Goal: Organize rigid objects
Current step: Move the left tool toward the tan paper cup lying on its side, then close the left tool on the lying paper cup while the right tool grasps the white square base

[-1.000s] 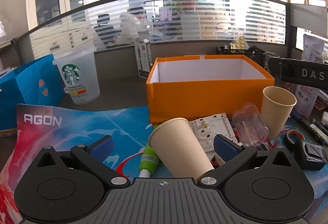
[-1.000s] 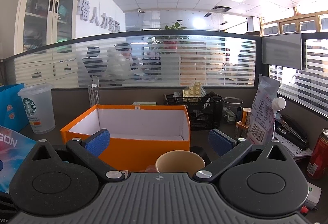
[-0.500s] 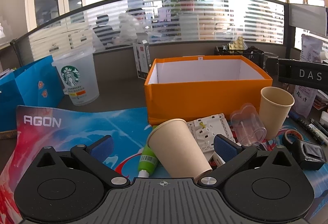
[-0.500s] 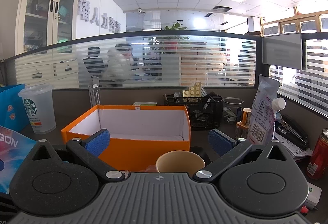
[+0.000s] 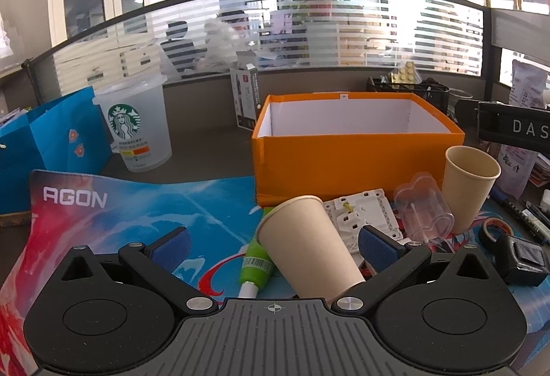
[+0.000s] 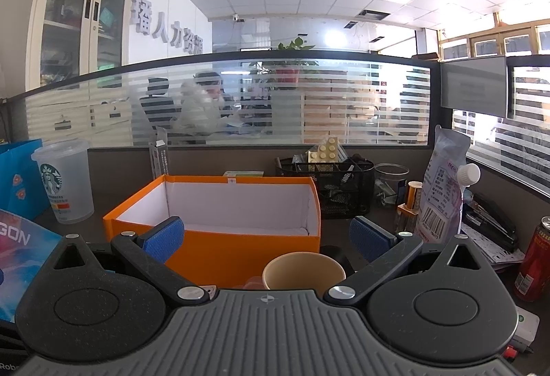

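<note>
An open orange box (image 5: 357, 162) with a white inside stands on the desk; it also shows in the right wrist view (image 6: 220, 242). My left gripper (image 5: 273, 243) is open, with a tipped paper cup (image 5: 306, 245) lying between its fingers, nearer the right pad (image 5: 376, 243). An upright paper cup (image 5: 469, 183) stands right of a clear heart-shaped container (image 5: 424, 212) and a white switch plate (image 5: 364, 214). A green tube (image 5: 256, 264) lies beside the tipped cup. My right gripper (image 6: 266, 235) is open above the upright cup (image 6: 304, 271).
A Starbucks cup (image 5: 135, 125) and blue bag (image 5: 37, 149) stand at the left on the AGON mat (image 5: 113, 214). Black tape (image 5: 496, 231), a black device (image 5: 522, 259) and pens (image 5: 526, 214) lie right. A mesh organiser (image 6: 330, 186), pouch (image 6: 443, 190) and red can (image 6: 534, 266) stand right.
The left gripper has shifted slightly, so the box and cups sit a little left in its view. The right gripper has not visibly moved. Both stay open.
</note>
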